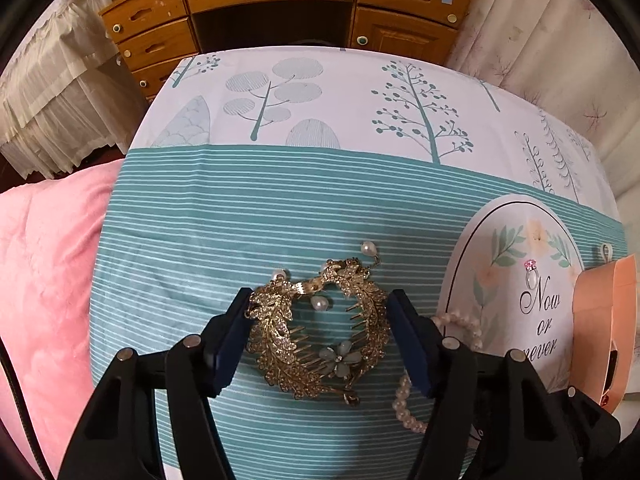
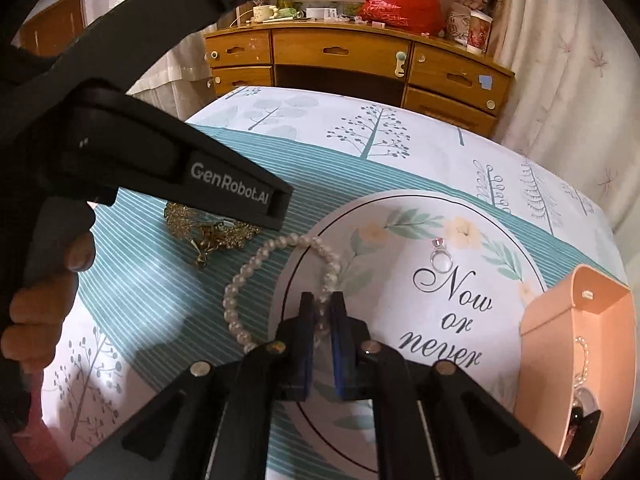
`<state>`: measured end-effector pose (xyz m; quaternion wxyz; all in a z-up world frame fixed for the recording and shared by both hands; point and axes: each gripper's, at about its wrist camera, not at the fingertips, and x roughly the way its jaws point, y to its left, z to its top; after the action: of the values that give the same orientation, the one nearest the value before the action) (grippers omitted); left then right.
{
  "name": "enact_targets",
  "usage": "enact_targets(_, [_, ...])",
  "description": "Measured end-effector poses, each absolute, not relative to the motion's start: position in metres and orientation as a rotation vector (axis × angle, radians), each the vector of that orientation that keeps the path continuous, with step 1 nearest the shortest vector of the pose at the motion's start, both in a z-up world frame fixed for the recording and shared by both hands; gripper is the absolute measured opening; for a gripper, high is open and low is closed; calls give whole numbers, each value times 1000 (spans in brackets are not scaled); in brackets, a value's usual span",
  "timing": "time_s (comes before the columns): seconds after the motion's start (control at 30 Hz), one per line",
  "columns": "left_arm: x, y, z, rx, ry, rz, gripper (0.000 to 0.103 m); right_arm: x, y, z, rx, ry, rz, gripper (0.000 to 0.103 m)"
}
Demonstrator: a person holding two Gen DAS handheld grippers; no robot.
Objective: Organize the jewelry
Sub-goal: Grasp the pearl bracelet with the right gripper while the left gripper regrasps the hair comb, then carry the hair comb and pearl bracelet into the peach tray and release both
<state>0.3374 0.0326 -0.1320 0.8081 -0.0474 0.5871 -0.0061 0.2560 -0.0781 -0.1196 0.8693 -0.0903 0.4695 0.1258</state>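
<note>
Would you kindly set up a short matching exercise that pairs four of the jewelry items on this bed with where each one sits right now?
Things:
1. gold hair comb
2. pearl bracelet
3. pink-stone ring
4. peach box

Places:
A. lying on the round plate
B. clamped by the right gripper
C. between the open left gripper's fingers
D. beside the plate, at its right edge

Pairs: 1-C, 2-B, 3-A, 4-D

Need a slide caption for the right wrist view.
Right gripper shut on pearl bracelet at the round mat's edge; ring on mat.
</note>
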Motion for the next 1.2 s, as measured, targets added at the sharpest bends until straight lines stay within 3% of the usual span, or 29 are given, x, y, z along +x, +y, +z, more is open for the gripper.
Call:
enact_targets(0.47, [327,68,-120,-189,1230,-21,65,248,-101,-76,-46,944,335,7])
enact_targets(1.2, [279,46,-28,-158,1015,-83,65,233,-207,18,63,711,201,7])
